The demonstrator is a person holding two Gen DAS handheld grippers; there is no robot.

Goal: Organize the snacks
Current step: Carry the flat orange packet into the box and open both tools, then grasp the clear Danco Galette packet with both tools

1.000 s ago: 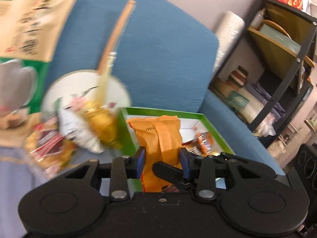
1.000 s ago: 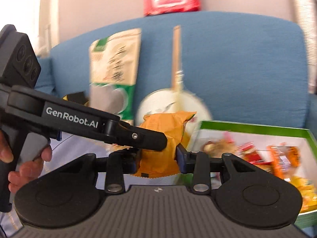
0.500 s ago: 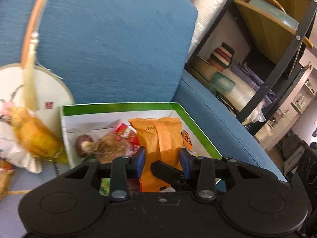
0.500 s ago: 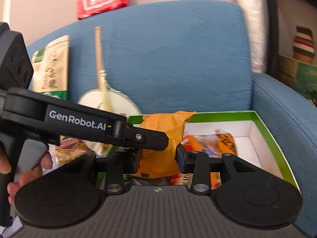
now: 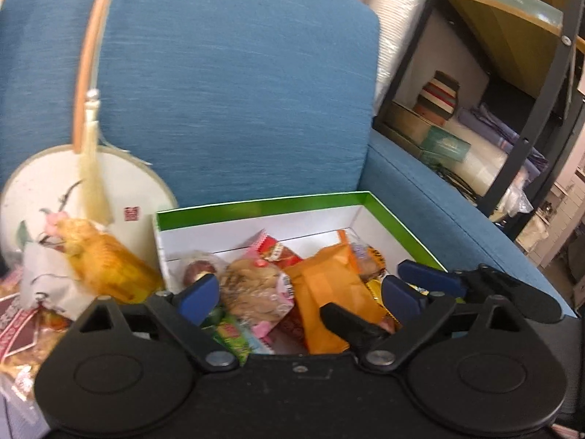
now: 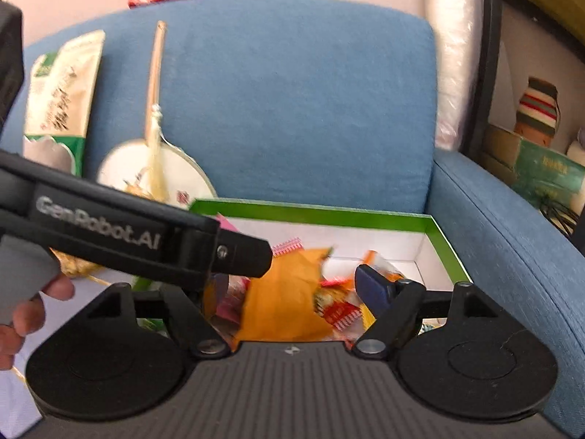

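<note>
While both tools are hanging over the box, this is how things are lying:

Left gripper (image 5: 298,292): its jaws have just been opening and are standing wide apart, pressing on nothing, with the orange packet below and between them.

Right gripper (image 6: 292,285): its jaws have just been spreading too; only the blue finger at 3 o'clock is showing (the left tool is hiding the other), and nothing is clamped.

Orange packet (image 5: 329,307): lying loose on the other snacks in the green-rimmed box (image 5: 256,206), seemingly let go there so it is stowed.

Snacks outside the box (image 5: 102,259): sitting at 9 o'clock by the round fan (image 5: 40,183), probably waiting to be packed.

Sofa (image 5: 226,84): carrying it all.
</note>
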